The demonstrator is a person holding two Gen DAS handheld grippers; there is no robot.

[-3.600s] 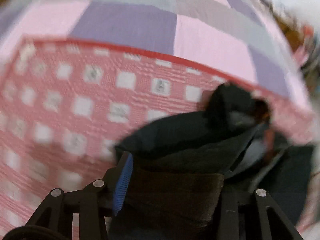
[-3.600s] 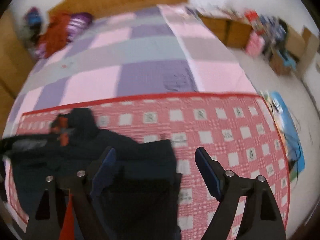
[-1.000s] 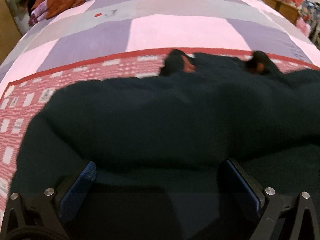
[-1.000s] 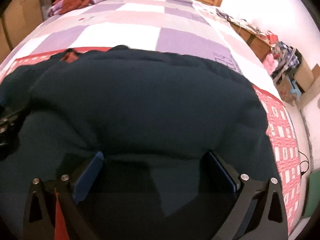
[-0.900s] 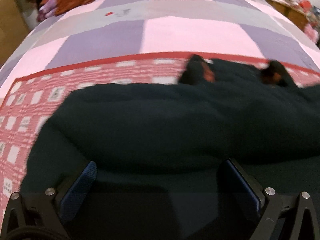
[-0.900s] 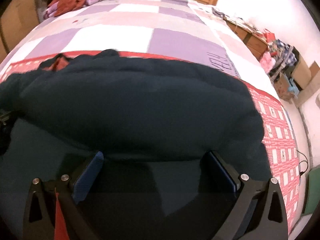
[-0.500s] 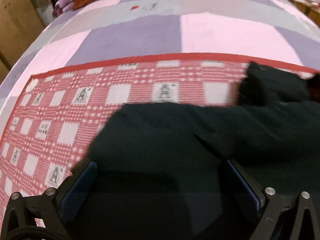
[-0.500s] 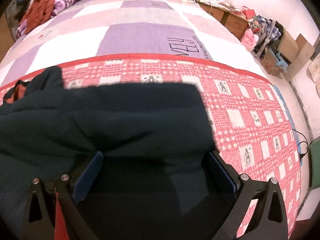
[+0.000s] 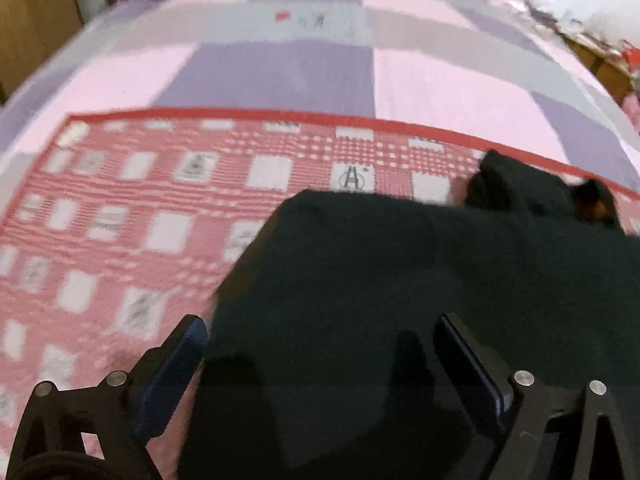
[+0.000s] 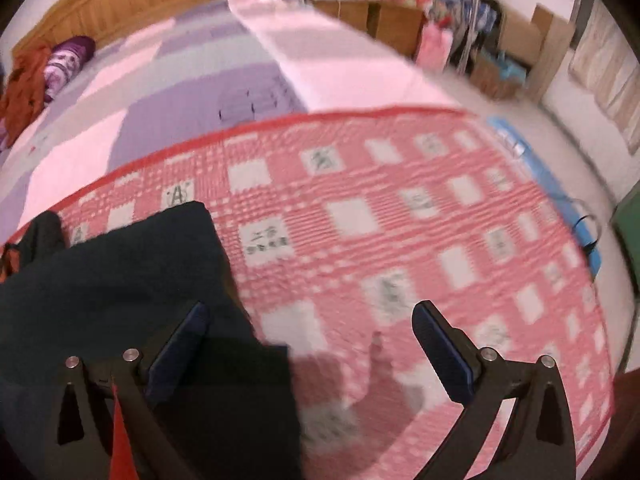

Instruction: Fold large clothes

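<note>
Dark garment (image 9: 420, 280) lies flat on the red checked mat (image 9: 120, 220) on the bed (image 9: 280, 64), filling the lower right of the left wrist view and the lower left of the right wrist view. Left tool (image 9: 320, 344) and right tool (image 10: 308, 332) both spread wide, gripping nothing, the right one mostly over bare mat. Likely risk: a pinch at the edge takes one layer only, or mat with it, and the fold skews; hood end (image 9: 520, 188) at upper right looks bunched and may spoil alignment.
</note>
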